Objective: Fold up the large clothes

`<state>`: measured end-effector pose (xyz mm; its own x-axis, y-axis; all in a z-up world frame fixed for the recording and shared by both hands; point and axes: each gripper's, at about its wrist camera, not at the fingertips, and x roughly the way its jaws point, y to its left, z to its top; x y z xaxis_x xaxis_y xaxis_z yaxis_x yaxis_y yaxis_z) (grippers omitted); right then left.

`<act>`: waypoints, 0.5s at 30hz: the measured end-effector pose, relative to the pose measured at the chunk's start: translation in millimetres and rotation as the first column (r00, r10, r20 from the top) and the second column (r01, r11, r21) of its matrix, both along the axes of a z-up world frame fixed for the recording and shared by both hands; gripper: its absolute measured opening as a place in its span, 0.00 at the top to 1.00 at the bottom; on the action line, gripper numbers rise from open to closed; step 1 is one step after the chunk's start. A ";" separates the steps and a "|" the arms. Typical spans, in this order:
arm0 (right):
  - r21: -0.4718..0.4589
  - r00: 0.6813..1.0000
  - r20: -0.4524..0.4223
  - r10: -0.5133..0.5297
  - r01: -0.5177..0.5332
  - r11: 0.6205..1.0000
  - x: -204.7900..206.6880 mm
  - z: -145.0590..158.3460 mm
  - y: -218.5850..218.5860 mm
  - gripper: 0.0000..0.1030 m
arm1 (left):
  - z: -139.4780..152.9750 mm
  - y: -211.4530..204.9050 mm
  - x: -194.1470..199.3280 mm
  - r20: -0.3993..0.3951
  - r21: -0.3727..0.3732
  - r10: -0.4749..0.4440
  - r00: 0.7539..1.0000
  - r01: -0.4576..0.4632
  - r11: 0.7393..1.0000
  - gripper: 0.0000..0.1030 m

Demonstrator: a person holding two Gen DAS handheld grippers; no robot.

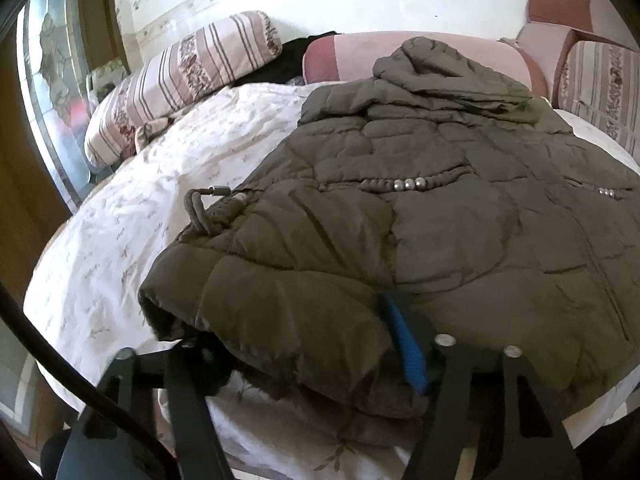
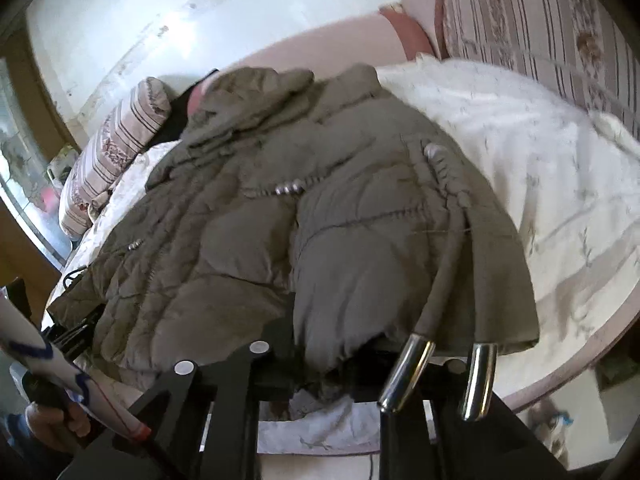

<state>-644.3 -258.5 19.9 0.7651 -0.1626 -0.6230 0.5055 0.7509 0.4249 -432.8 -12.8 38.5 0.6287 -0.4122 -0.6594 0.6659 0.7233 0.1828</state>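
An olive quilted puffer jacket [image 1: 440, 208] lies on a white floral bedsheet [image 1: 132, 216], hood toward the far pillows. My left gripper [image 1: 304, 356] sits at the jacket's near hem, its jaws around a folded sleeve end, and the blue finger pad [image 1: 404, 344] presses against the fabric. In the right wrist view the jacket [image 2: 248, 232] fills the middle. My right gripper [image 2: 340, 356] is at the near hem with the fabric bunched between its fingers. Two drawstring cords with metal tips [image 2: 440, 376] hang over it.
Striped pillows [image 1: 180, 80] and a pink bolster [image 1: 360, 56] lie at the bed's far side. A striped cushion [image 2: 552, 40] stands at the right. A window [image 1: 52, 92] is at the left. The person's other hand and gripper [image 2: 60, 392] show at lower left.
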 end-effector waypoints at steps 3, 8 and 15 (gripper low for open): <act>-0.010 1.000 -0.017 0.000 0.000 1.000 0.7 -0.5 1.6 0.83 | 0.6 -0.6 -4.5 0.024 0.007 -0.010 1.000 0.009 1.000 0.48; -0.014 1.000 -0.020 0.001 -0.001 1.000 0.7 -0.6 2.2 0.83 | 2.9 -0.6 -7.2 0.043 0.007 -0.019 0.999 0.018 1.000 0.55; -0.027 1.000 -0.016 0.001 -0.001 1.000 1.1 0.4 3.9 0.83 | 8.6 -0.1 -13.7 0.081 -0.010 -0.048 0.996 0.049 0.999 0.73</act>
